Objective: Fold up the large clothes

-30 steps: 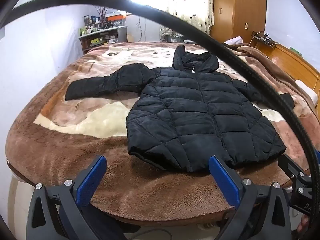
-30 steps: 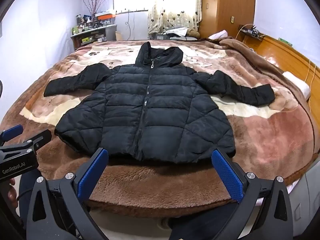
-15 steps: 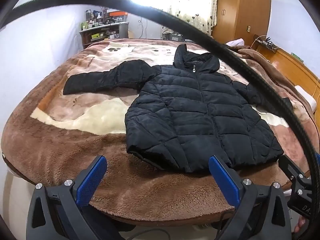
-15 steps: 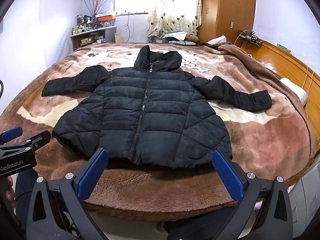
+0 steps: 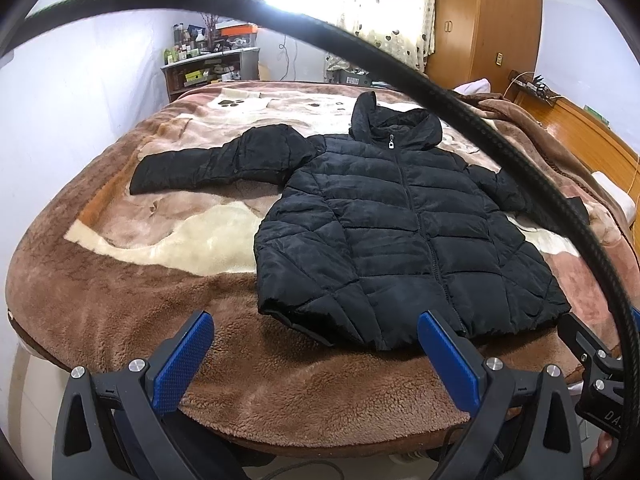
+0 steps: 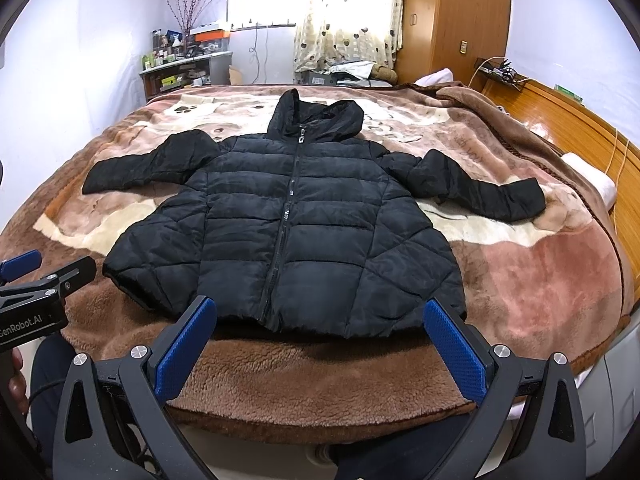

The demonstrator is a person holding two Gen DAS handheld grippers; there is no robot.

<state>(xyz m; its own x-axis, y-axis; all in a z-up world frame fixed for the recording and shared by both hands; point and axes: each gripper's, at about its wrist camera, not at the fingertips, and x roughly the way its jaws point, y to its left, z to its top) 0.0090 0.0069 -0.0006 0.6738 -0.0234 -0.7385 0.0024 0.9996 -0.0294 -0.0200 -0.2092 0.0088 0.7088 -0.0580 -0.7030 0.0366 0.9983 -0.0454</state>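
Observation:
A black hooded puffer jacket [image 5: 392, 236] lies flat, zipped, front up, on the bed, with both sleeves spread out; it also shows in the right wrist view [image 6: 288, 236]. My left gripper [image 5: 316, 356] is open and empty, held off the bed's near edge in front of the jacket's left hem. My right gripper [image 6: 320, 344] is open and empty, just short of the middle of the hem. Each gripper shows at the edge of the other's view: the right gripper [image 5: 596, 364] and the left gripper [image 6: 36, 280].
A brown and cream plush blanket [image 6: 520, 280] covers the bed. A wooden headboard [image 6: 580, 128] runs along the right. A cluttered shelf [image 6: 180, 72] and a wardrobe [image 6: 456, 20] stand at the far wall. A black cable [image 5: 460, 108] arcs across the left wrist view.
Both cameras have tilted slightly, so the jacket sits a little lower in the views. Both grippers stay open and empty.

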